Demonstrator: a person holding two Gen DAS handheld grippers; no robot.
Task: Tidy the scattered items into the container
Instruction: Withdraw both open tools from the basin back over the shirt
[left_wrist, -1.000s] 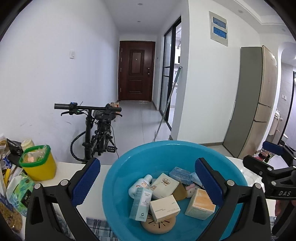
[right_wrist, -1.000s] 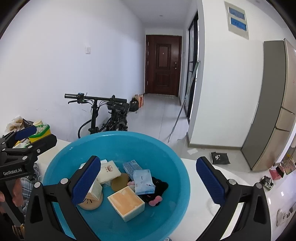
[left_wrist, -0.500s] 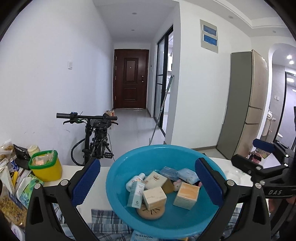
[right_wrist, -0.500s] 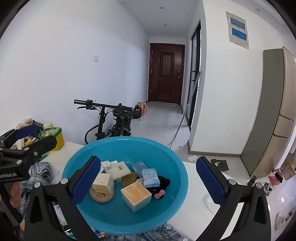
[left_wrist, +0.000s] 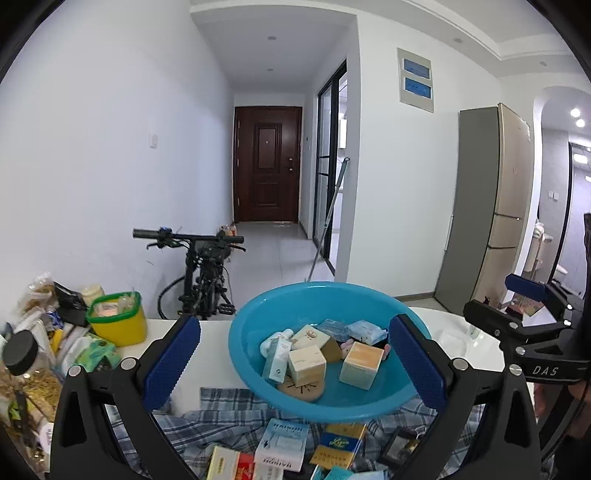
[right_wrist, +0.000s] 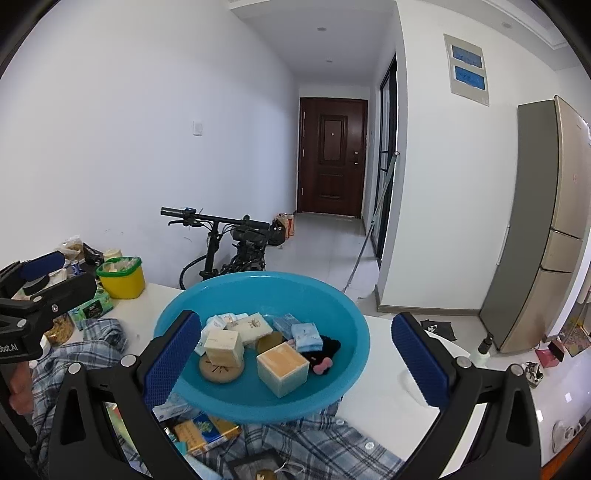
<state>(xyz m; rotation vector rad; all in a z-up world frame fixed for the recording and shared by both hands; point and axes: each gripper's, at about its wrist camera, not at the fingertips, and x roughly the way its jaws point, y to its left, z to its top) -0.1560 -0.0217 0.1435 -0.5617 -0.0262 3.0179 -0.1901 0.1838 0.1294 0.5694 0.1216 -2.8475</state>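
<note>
Over the last second both grippers had pulled back and up from the blue basin (left_wrist: 255, 373), which shrank in both wrist views and uncovered the plaid cloth (right_wrist: 325, 439) with several packets lying on it just in front of the rim. The left gripper (left_wrist: 293, 365) and right gripper (right_wrist: 295, 360) were both released, jaws wide and empty. Boxes already sat in the basin, but the blue-and-white box (left_wrist: 282, 445) and yellow pack (left_wrist: 338, 443) remained outside, so tidying looked unfinished.

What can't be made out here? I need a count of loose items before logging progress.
- Left wrist view: boxes on the plaid cloth run off the bottom edge.
- Right wrist view: yellow pack partly hidden under the blue basin.
- Both views: box print too small to read.
</note>
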